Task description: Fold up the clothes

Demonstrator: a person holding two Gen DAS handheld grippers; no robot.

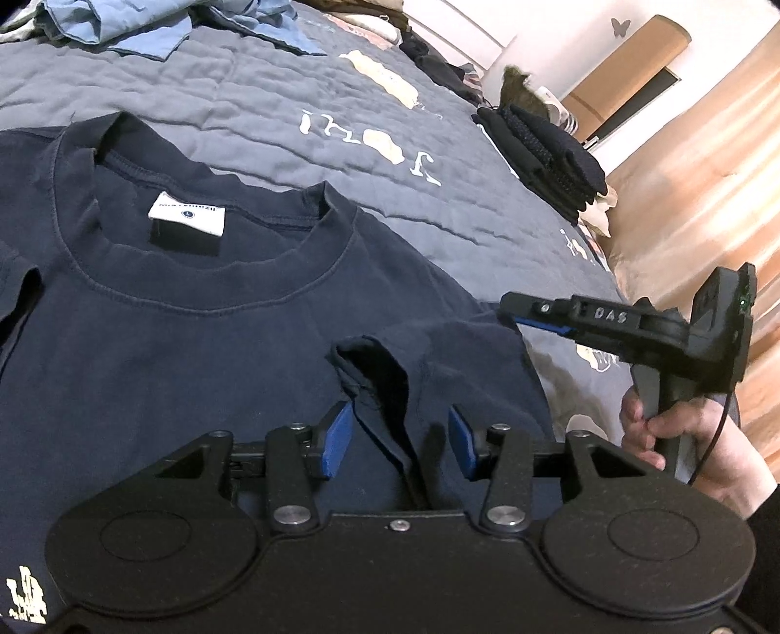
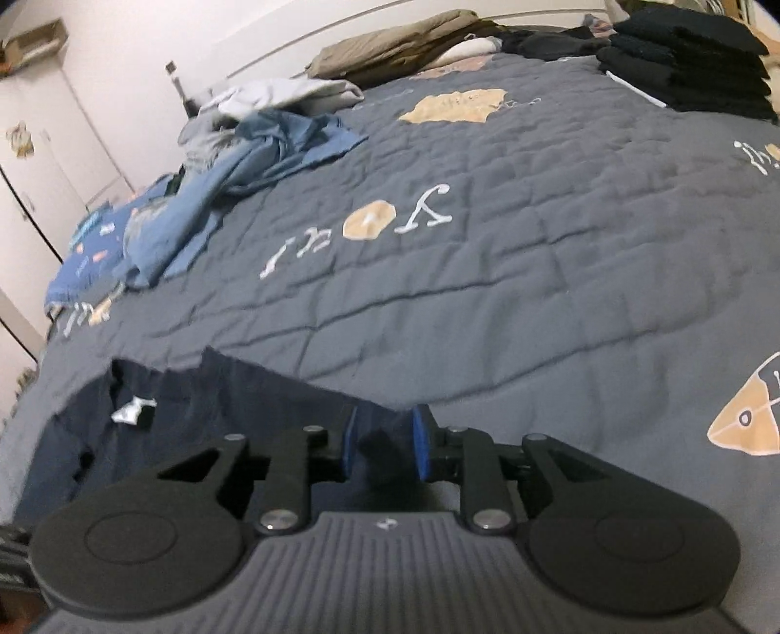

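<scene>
Left wrist view: a navy T-shirt (image 1: pixel 161 341) lies spread front-up on a grey quilted bedspread (image 1: pixel 253 122), its collar toward the far side and a white neck label (image 1: pixel 186 214) showing inside the neckline. The left gripper (image 1: pixel 400 441) points down at the shirt's right shoulder area; its blue pads (image 1: pixel 336 446) stand partly apart, and a raised fold of navy cloth runs up between them, closer to the left pad. No pad is seen pressing on the cloth, so the jaws stand open around it. To the right, a hand (image 1: pixel 682 439) holds the handle of the right gripper (image 1: pixel 516 312), whose fingertips sit at the shirt's right edge; its gap cannot be judged from this side-on angle. A pile of light blue garments (image 1: pixel 117 24) lies at the far left and a stack of folded dark clothes (image 1: pixel 546 151) at the far right of the bed. Right wrist view: the right gripper (image 2: pixel 385 444) shows its blue pads set a narrow way apart, with a dark bunch of the T-shirt (image 2: pixel 195 409) edge between them; blur prevents telling whether the pads pinch it. The blue garments (image 2: pixel 234 185) and dark stack (image 2: pixel 692 63) lie beyond on the bedspread (image 2: pixel 487 273).
</scene>
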